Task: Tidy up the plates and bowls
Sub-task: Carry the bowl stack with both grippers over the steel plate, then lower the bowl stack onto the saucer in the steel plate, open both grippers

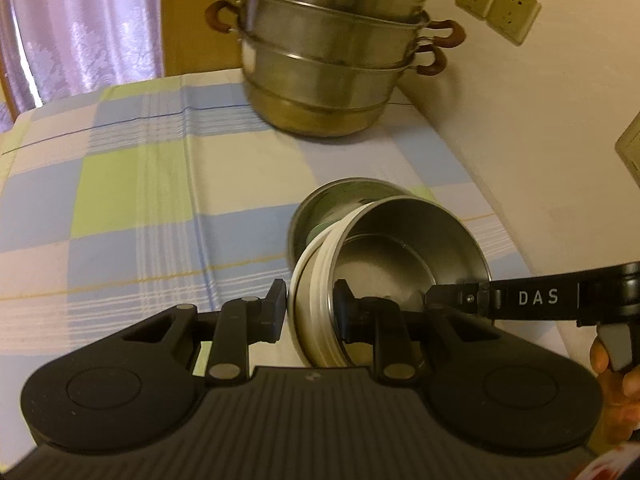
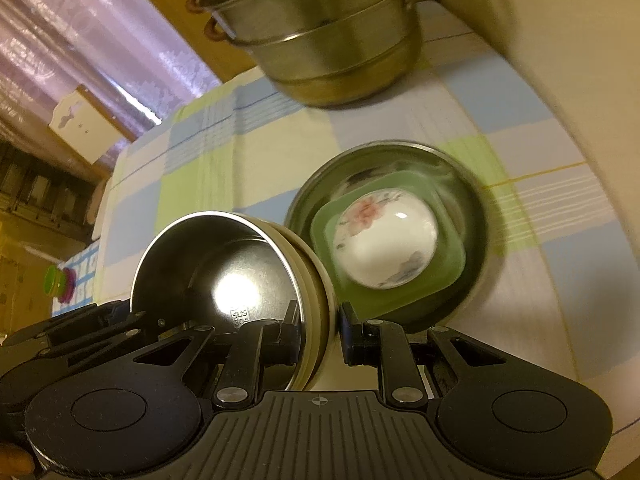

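A steel bowl with a cream outer wall [image 1: 400,248] [image 2: 216,264] hangs tilted above the table, held from both sides. My left gripper [image 1: 310,308] is shut on its near left rim, one pad inside and one outside. My right gripper [image 2: 320,332] is shut on the opposite rim in the same way. Below and beyond it, a steel plate [image 2: 476,216] [image 1: 344,196] rests on the cloth. In that plate lies a green square dish [image 2: 452,264] with a white flowered bowl [image 2: 384,240] inside it.
A tall stacked steel steamer pot [image 1: 328,60] [image 2: 320,32] stands at the back of the checked tablecloth [image 1: 140,184]. A pale wall with sockets [image 1: 496,8] runs along the right side. Curtains hang behind on the left.
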### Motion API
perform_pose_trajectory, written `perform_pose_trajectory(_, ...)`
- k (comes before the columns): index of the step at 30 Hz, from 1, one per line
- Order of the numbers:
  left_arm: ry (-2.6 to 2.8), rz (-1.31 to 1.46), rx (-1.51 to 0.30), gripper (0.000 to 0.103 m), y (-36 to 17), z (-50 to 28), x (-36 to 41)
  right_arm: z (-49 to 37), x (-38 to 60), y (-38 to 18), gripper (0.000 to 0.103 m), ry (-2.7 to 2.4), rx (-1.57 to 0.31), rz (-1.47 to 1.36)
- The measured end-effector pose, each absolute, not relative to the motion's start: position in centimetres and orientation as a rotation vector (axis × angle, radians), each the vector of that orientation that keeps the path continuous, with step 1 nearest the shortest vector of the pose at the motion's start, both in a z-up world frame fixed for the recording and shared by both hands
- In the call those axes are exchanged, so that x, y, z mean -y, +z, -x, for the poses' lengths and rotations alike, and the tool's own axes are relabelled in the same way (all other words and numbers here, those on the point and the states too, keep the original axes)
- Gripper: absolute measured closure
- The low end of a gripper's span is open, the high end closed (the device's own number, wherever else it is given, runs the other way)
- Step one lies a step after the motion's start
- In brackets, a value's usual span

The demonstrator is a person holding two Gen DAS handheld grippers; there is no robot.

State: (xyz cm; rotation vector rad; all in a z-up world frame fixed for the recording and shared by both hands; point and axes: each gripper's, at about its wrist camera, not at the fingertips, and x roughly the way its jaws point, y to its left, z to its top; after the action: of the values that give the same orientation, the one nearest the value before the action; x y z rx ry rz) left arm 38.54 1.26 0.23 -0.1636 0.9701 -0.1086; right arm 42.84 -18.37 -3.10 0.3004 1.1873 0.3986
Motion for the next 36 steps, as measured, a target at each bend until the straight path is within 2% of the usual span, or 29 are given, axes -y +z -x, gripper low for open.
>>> perform_pose_trajectory(18, -0.169, 0.159, -0.974, 0.081, 0.4, -44.8, 2.6, -47.2, 22.6, -2.1, 0.086, 0.309, -1.193, -0.302)
perform_pose_trajectory(36, -0.172, 0.169, -1.078, 0.081, -4.2, -50.2, 4.0, -52.0, 23.7, -7.0, 0.089, 0.247, -1.321, -0.318)
